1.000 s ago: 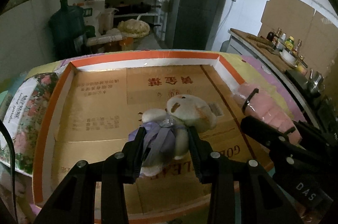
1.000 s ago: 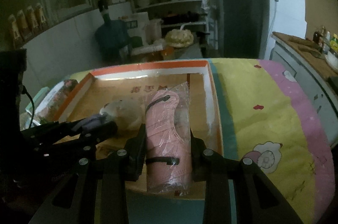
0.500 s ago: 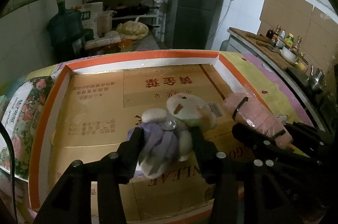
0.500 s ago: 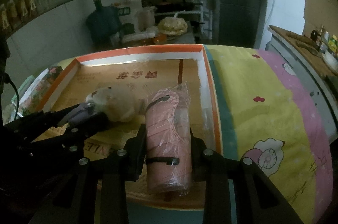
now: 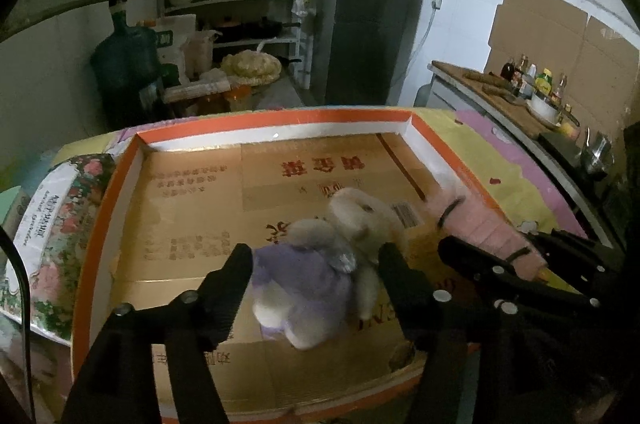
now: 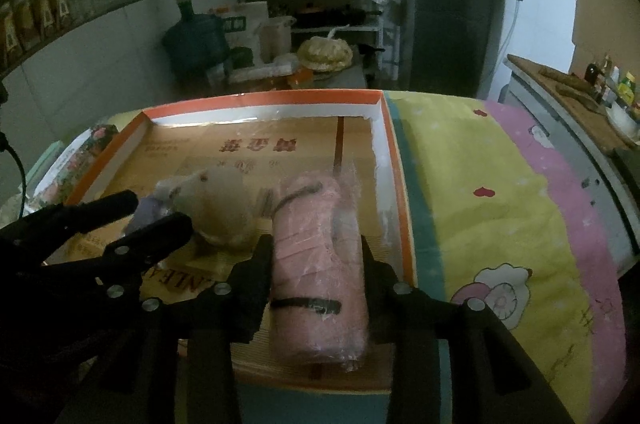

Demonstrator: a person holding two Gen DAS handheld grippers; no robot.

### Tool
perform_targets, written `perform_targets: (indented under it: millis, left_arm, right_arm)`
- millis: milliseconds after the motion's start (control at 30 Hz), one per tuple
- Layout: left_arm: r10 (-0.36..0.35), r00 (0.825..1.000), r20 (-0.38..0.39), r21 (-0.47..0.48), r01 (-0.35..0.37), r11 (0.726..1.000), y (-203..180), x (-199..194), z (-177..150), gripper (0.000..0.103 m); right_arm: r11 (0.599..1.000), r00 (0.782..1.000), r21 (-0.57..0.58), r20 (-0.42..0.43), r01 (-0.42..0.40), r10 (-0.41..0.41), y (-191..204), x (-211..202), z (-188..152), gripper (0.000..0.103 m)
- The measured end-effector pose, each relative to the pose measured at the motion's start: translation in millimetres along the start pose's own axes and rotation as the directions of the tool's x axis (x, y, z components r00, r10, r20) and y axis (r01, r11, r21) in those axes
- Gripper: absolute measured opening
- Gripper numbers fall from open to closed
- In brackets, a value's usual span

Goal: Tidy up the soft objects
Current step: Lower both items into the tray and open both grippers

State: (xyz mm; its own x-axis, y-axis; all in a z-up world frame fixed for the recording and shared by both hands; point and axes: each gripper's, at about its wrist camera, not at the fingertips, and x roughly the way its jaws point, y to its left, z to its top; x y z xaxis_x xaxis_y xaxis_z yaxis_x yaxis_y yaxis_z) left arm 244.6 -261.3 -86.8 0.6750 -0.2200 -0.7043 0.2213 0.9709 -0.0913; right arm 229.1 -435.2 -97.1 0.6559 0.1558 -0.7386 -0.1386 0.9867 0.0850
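A yellow and pink cartoon-print cloth (image 6: 500, 207) covers the surface, stretching away to the right of the right gripper's fingers. On it sits a wide, shallow orange-rimmed cardboard tray (image 5: 132, 159) with a white inner wall and a floor of printed brown cardboard; both pairs of fingers reach in over its near edge. A floral-printed white packet (image 5: 52, 224) lies outside the tray's left wall, well to the left of the left gripper's fingers. The pink rolled cloth in clear plastic wrap, bound with black bands, (image 6: 320, 264) lies lengthwise between the fingers of the right gripper (image 6: 318, 260), its far end pointing past the fingertips toward the tray's back wall; the jaws are opening, the left pad is at the roll's side and a thin gap shows at the right one, so the hold looks released. Just left of the roll, the small cream plush bear in a purple dress (image 5: 320, 264) lies between the fingers of the left gripper (image 5: 316, 260), head beyond the fingertips and tilted toward the roll, feet toward the camera. These jaws too are opening, with clear gaps on both sides of the bear, so it is let go and rests on the tray floor.
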Motion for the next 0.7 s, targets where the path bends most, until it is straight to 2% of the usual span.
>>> perform_targets:
  millis: [167,267,367,533,700]
  left_arm:
    - [-0.012,0.999,0.032,-0.017,0.013,1.0,5.5,-10.0,2.8,0.076]
    - [-0.015,0.998,0.054,-0.011,0.016,1.0,5.5,-16.9,4.7,0.078]
    - [-0.023,0.997,0.074,-0.005,0.024,1.0,5.3,-24.2,6.1,0.086]
    - [-0.003,0.992,0.125,0.03,-0.001,1.0,6.0,-42.4,7.7,0.086]
    - [0.017,0.987,0.163,0.059,-0.027,0.998,7.0,-60.5,6.2,0.086]
  right_arm:
    - [1.0,1.0,0.002,0.017,0.005,-0.005,-2.1,-5.0,0.7,0.051]
    - [1.0,1.0,0.005,0.028,0.002,-0.002,-1.9,-8.4,1.1,0.054]
    - [1.0,0.999,0.004,0.038,0.001,-0.001,-1.0,-12.5,1.3,0.057]
    - [1.0,0.997,0.011,0.074,0.007,-0.008,3.9,-26.4,1.6,0.061]
    - [0.998,0.991,0.034,0.123,0.048,-0.052,13.4,-44.8,-0.2,0.064]
